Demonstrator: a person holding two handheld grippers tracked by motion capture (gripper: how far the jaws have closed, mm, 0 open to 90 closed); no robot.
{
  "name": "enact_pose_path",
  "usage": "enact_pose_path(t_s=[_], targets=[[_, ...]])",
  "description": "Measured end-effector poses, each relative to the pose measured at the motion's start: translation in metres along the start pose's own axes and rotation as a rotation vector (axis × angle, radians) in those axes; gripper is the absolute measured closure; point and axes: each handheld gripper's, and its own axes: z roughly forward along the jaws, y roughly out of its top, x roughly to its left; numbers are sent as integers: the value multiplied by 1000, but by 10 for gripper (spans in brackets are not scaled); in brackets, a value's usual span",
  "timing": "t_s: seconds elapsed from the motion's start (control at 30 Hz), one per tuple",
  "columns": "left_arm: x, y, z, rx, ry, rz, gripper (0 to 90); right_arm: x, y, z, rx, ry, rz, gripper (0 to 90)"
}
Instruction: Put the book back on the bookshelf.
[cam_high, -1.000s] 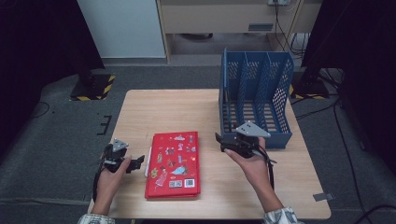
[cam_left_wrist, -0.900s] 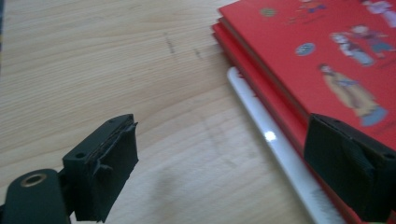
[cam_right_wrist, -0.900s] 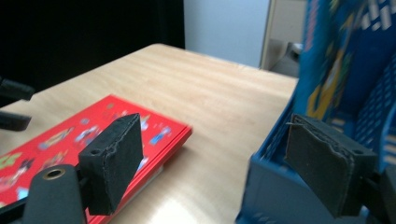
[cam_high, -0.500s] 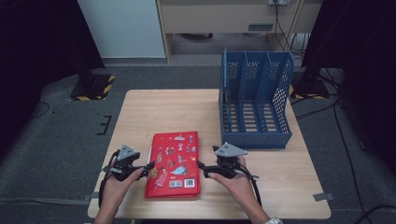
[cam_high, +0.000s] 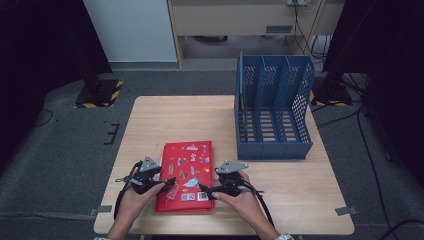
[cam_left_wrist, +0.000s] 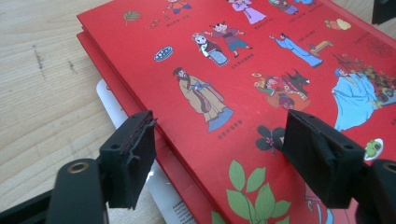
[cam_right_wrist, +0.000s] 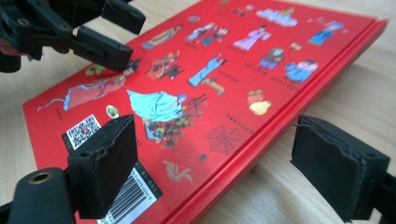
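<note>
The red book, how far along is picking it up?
Done: both grippers have reached the red book lying flat on the table. In hand: left gripper and right gripper straddle its opposite edges, jaws open, nothing clamped. Left: gripping and lifting; the blue file rack stands empty.
</note>
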Motion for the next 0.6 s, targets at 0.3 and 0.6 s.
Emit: enact_pose_path(t_s=[0.3, 0.6], targets=[[4, -3, 5, -3, -59, -66, 205, 2, -3, 9, 31, 0, 2, 121], [3, 0, 7, 0, -57, -42, 174, -3, -3, 11, 35, 25, 42, 113]])
